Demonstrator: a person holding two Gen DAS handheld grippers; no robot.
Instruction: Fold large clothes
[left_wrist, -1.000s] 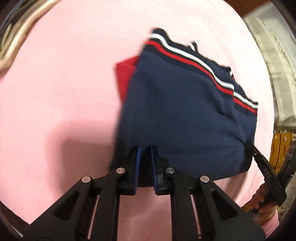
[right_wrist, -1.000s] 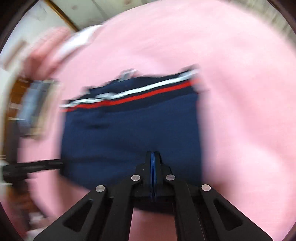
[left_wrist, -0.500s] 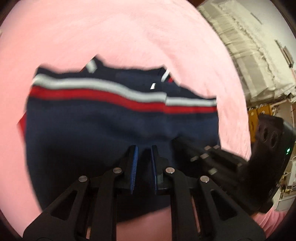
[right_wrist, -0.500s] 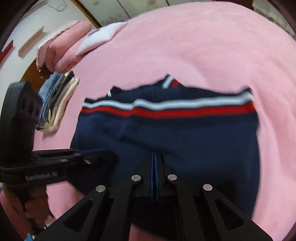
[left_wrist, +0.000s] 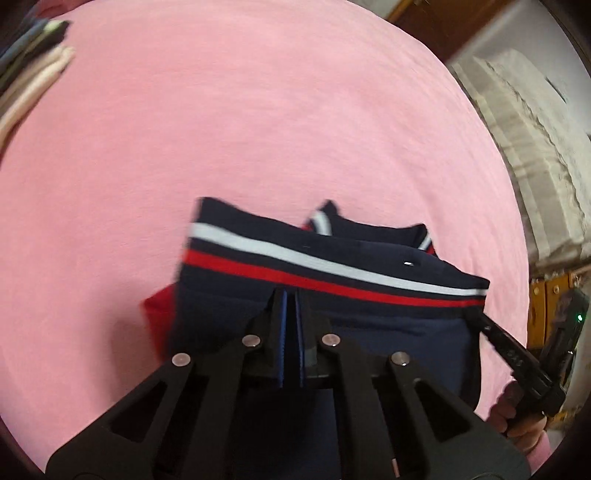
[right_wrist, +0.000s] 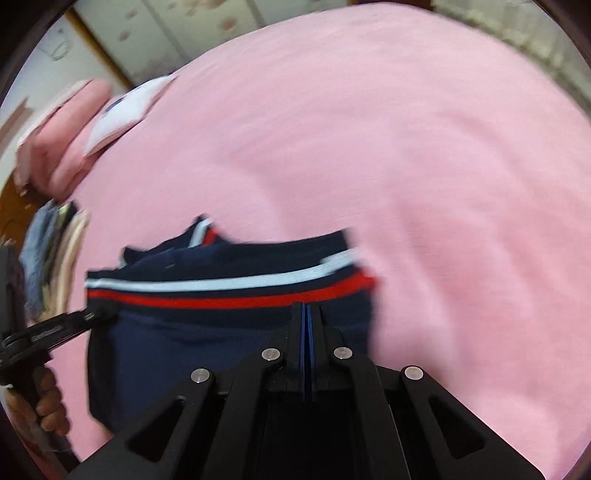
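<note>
A folded navy garment (left_wrist: 369, 325) with a white and a red stripe hangs over the pink bed sheet (left_wrist: 258, 129); a red part shows at its left edge. My left gripper (left_wrist: 291, 295) is shut on the garment's near edge. My right gripper (right_wrist: 307, 308) is shut on the same garment (right_wrist: 207, 332) near its right end. The right gripper also shows at the right of the left wrist view (left_wrist: 476, 317), touching the garment's corner. The left gripper shows at the left of the right wrist view (right_wrist: 107, 312), at the garment's other corner.
A stack of folded clothes (left_wrist: 33, 74) lies at the far left of the bed, also seen in the right wrist view (right_wrist: 55, 258). A pink pillow (right_wrist: 70, 136) lies at the back. A beige cloth-covered piece (left_wrist: 535, 155) stands to the right.
Both grippers have stayed shut on the garment. It has moved lower and nearer in both views, and the striped band now sits just beyond the fingertips.
</note>
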